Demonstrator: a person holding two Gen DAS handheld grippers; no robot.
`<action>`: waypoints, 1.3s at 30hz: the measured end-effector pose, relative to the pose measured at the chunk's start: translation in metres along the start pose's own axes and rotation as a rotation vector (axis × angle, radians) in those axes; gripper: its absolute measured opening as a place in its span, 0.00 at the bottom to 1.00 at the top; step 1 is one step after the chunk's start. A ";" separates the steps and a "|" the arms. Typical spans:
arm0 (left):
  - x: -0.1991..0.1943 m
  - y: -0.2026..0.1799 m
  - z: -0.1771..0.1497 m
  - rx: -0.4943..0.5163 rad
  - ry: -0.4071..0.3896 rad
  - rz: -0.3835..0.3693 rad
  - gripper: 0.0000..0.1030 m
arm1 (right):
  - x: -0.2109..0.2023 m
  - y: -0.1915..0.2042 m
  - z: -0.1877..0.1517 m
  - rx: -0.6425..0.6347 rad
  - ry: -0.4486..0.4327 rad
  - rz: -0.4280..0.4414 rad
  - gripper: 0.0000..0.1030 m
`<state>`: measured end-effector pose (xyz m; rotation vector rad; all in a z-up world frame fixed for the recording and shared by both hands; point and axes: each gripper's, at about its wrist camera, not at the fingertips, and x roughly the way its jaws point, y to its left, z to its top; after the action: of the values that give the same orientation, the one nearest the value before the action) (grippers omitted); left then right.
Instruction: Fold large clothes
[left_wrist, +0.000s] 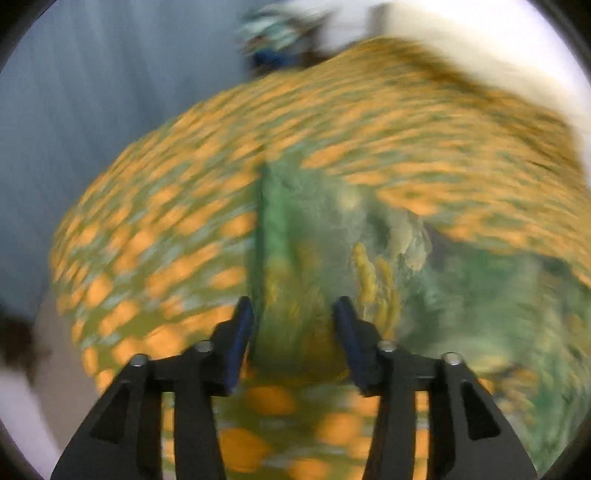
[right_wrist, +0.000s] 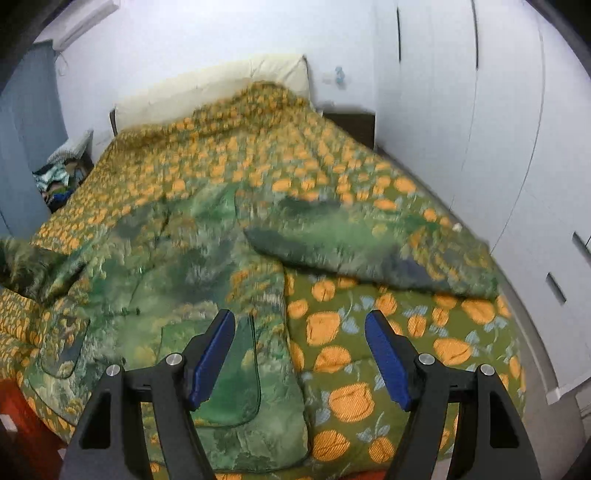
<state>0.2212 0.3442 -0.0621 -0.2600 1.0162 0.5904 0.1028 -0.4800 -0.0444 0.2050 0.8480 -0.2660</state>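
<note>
From the left wrist view, heavily blurred, the left gripper (left_wrist: 293, 314) points at a bunched ridge of the green garment (left_wrist: 295, 236). Its blue-padded jaws stand apart on either side of the ridge; whether they touch the cloth cannot be told through the blur.

From the right wrist view, the same green garment (right_wrist: 177, 266), a large patterned coat or robe, lies spread on a bed covered by an orange-and-green quilt (right_wrist: 369, 354). Its body runs away from the camera, long axis toward the cream headboard (right_wrist: 221, 85), and one sleeve (right_wrist: 354, 251) stretches out to the right across the quilt. The right gripper (right_wrist: 300, 350) hovers wide open and empty above the garment's near right edge, with the sleeve ahead and slightly right. The right gripper appears the nearer one to that sleeve.
</note>
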 end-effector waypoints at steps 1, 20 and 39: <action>0.008 0.015 -0.002 -0.045 0.027 0.015 0.50 | 0.005 -0.002 -0.001 0.012 0.020 0.007 0.70; -0.038 -0.209 -0.237 0.622 0.373 -0.541 0.23 | 0.128 0.007 -0.059 0.014 0.572 0.321 0.32; -0.083 -0.225 -0.193 0.580 0.103 -0.486 0.80 | 0.062 -0.054 -0.043 0.186 0.409 0.306 0.57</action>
<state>0.1791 0.0417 -0.1042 -0.0159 1.1297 -0.1674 0.0945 -0.5285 -0.1238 0.5720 1.1811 -0.0121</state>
